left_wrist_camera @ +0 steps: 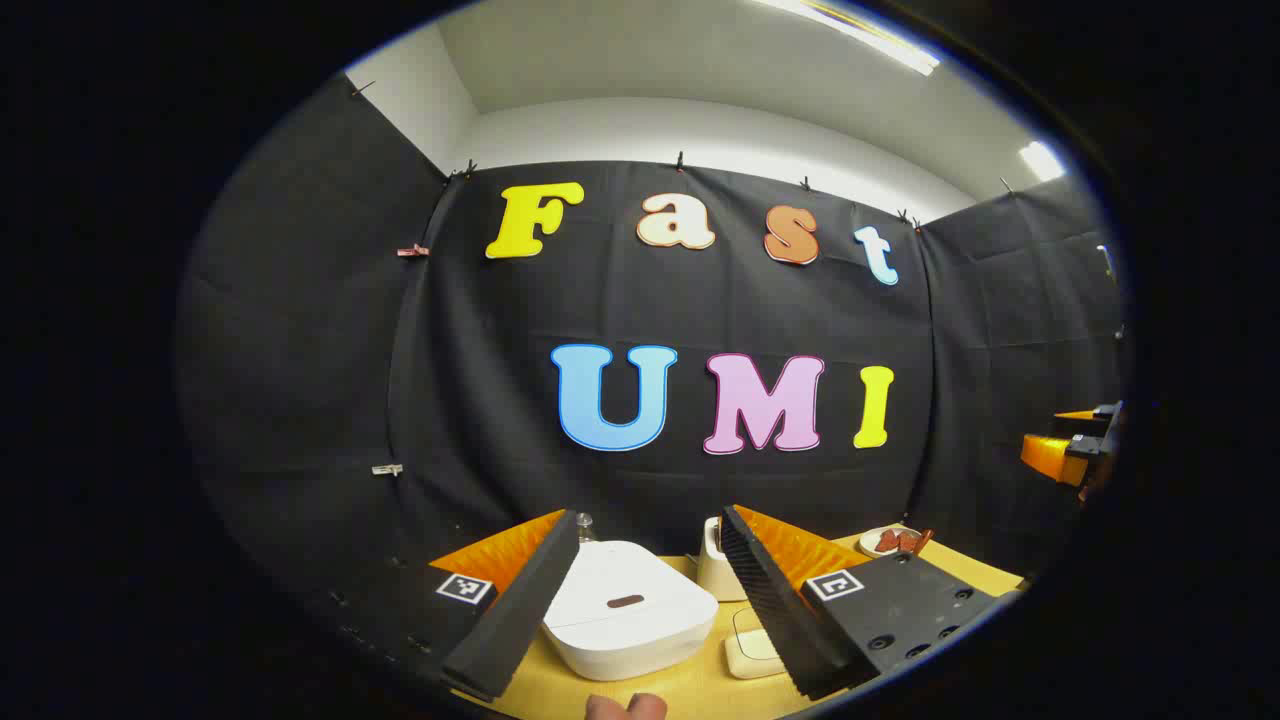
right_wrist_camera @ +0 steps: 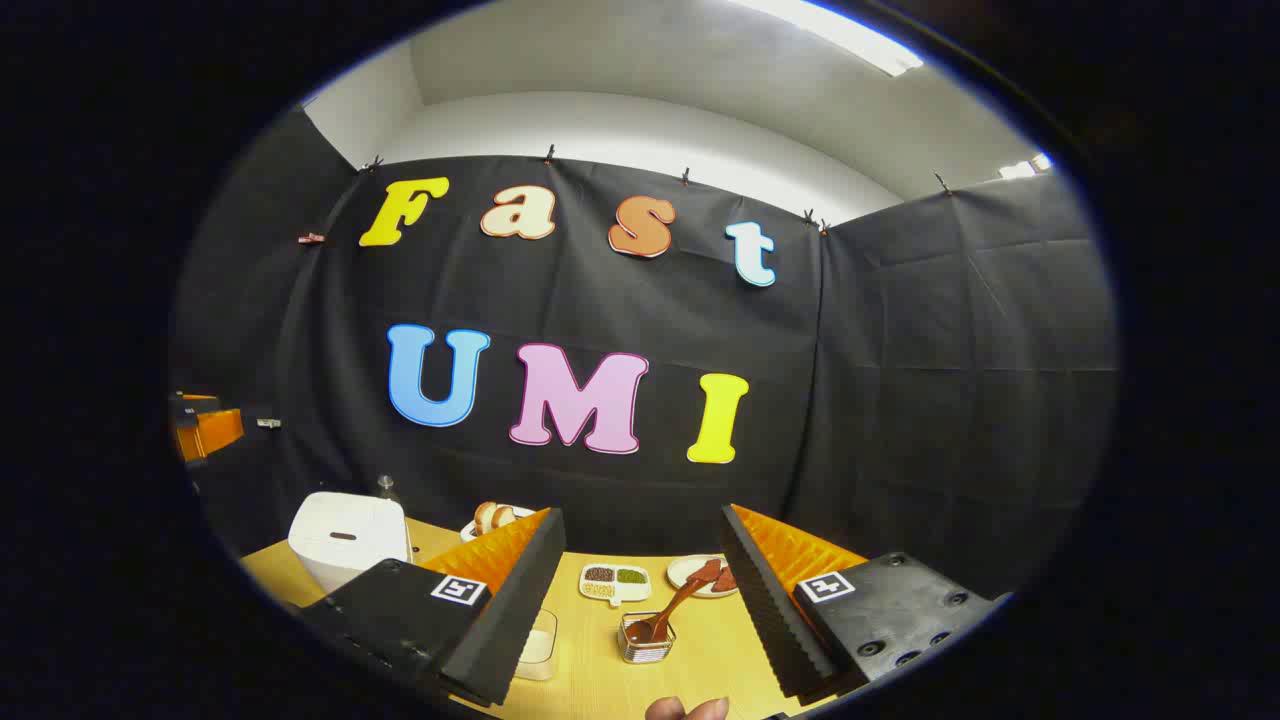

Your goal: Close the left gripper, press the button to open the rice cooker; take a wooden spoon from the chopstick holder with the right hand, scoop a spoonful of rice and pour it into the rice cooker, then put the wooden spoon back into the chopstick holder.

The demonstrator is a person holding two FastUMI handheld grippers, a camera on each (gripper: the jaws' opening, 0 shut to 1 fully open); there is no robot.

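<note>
- Between the spread fingers of the left gripper (left_wrist_camera: 650, 600), the closed rice cooker (left_wrist_camera: 628, 608) is seen.
- The right gripper (right_wrist_camera: 640, 610) is held spread above the wooden spoon (right_wrist_camera: 668, 611) in the chopstick holder (right_wrist_camera: 647, 640).

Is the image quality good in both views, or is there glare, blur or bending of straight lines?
Left gripper view: sharp, the rice cooker evenly lit, ceiling lamp glaring, wall edges bent by fisheye. Right gripper view: sharp too, the wooden spoon clear though small.
</note>
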